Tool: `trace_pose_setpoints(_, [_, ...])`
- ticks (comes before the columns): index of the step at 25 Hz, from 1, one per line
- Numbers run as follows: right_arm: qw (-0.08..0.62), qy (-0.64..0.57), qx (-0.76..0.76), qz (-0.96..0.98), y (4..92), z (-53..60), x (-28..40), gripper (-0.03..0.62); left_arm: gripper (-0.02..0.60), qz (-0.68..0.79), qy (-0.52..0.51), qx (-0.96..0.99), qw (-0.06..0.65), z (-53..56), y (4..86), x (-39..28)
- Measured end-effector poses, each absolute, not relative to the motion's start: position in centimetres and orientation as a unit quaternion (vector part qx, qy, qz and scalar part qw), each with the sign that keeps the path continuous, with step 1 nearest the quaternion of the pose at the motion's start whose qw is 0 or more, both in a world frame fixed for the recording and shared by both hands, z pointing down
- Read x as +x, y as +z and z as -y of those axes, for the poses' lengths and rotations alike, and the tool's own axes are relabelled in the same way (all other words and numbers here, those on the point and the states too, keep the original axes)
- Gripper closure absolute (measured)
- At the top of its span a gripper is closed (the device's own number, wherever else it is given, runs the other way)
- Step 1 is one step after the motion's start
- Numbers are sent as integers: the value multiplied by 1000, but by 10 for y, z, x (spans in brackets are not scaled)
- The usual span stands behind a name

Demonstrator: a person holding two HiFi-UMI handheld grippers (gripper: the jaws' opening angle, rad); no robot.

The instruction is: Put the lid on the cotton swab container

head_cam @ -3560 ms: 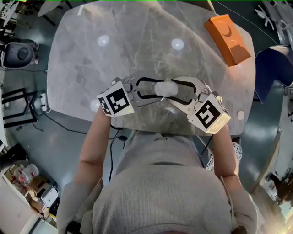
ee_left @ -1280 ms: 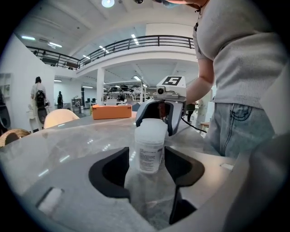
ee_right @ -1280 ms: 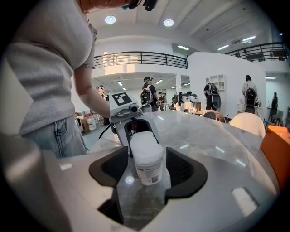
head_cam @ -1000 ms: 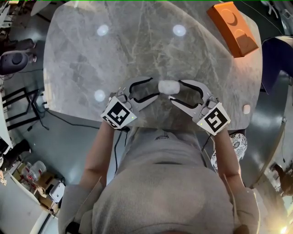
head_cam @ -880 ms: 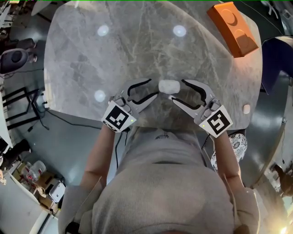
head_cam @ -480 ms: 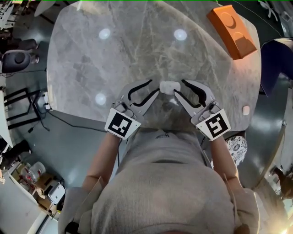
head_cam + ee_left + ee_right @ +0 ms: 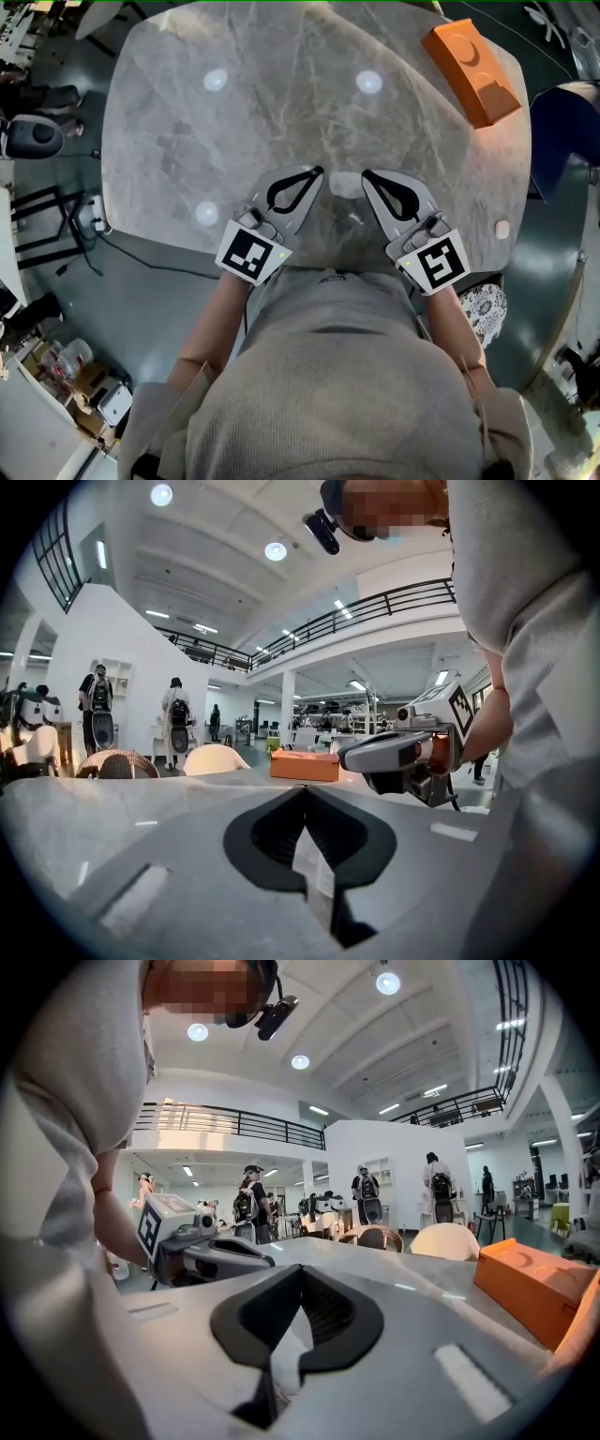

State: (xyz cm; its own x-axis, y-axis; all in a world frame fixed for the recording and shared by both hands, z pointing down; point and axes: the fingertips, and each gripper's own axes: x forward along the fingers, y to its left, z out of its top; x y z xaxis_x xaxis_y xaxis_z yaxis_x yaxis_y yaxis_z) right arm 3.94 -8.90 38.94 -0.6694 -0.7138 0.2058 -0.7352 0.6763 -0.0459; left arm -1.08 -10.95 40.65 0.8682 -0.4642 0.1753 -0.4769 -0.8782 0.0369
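Observation:
A small whitish cotton swab container (image 7: pixel 344 184) stands on the grey marble table (image 7: pixel 234 131) near its front edge; I cannot tell its lid from its body. My left gripper (image 7: pixel 318 172) sits just left of it and my right gripper (image 7: pixel 365 174) just right of it, both apart from it. Both sets of jaws have just been closing and are now shut with nothing between them. In the left gripper view the tips (image 7: pixel 305 789) meet, and the right gripper (image 7: pixel 398 750) shows beyond. In the right gripper view the tips (image 7: pixel 302 1269) meet as well.
An orange box (image 7: pixel 472 64) lies at the table's far right corner, also seen as the orange box (image 7: pixel 534 1288). A small white object (image 7: pixel 503 229) sits at the right edge. The person's body is close behind the front edge. People and chairs stand far off.
Both grippers held the container earlier, then stood wide open beside it a second ago. Since then both jaws have closed on nothing, and the grippers have lifted and tilted up.

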Motion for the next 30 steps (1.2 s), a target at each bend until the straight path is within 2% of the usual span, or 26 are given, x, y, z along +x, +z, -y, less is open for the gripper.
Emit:
trace_pose_setpoints(17, [40,49,445,893,365,83,23,592,583,206,70,976,-8,97,383,-14])
trace_pose_setpoints(30, [30,29,440,897,344,33,24,592,583,240,40,970,-2,51,360,-13])
